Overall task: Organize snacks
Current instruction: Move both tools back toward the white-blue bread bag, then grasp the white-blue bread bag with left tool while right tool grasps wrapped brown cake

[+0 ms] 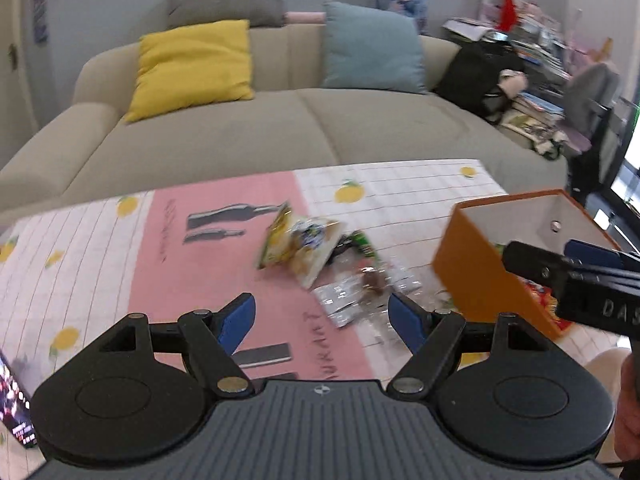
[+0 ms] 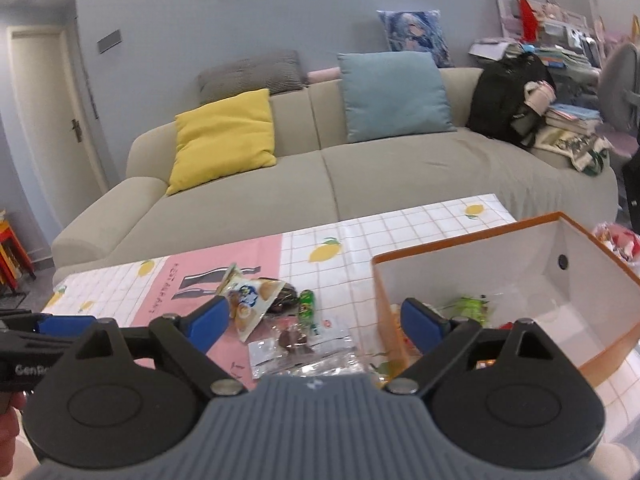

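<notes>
A pile of snack packets lies on the table: a yellow packet [image 1: 298, 246] [image 2: 250, 300], a green one [image 1: 366, 246] [image 2: 307, 304], and clear wrappers with brown sweets [image 1: 360, 292] [image 2: 298, 340]. An orange box [image 1: 480, 276] [image 2: 608, 364] with a white inside stands to their right and holds some snacks [image 2: 470, 308]. My left gripper [image 1: 322, 322] is open and empty, just short of the clear wrappers. My right gripper [image 2: 314, 320] is open and empty, above the pile and the box's left wall; it also shows in the left wrist view [image 1: 560, 264].
The table has a pink and white lemon-print cloth [image 1: 120, 264] [image 2: 360, 232]. A beige sofa [image 1: 240, 132] with yellow and blue cushions stands behind it. A phone [image 1: 16, 404] lies at the near left. A black bag [image 2: 508, 96] and books sit at far right.
</notes>
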A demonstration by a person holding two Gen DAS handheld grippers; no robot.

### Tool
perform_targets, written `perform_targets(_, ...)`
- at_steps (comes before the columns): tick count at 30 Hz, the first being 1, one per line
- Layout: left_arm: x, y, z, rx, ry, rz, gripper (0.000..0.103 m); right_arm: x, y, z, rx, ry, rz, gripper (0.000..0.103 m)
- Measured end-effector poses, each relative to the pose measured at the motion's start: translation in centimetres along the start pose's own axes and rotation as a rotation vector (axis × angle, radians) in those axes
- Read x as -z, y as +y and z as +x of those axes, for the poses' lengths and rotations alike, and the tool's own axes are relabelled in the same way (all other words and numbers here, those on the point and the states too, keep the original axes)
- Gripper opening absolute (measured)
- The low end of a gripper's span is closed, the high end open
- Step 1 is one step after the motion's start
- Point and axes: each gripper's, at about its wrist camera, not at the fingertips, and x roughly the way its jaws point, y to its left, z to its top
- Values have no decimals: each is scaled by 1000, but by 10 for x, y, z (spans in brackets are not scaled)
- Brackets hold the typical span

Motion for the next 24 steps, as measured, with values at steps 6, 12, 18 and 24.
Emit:
perform_targets(6,6,17,14,-18,12,-14,89,13,25,25,14,11,-139,82)
perform_targets(12,-5,25,36,-7,9,22,89,19,38,62,18,51,-218,78)
perform_targets(18,-20,34,75,29,22,37,89,22,42,109,32,109,-255,70)
perform_targets(24,-31,33,118,43,46,92,90,26,42,153,50,152,-253,62)
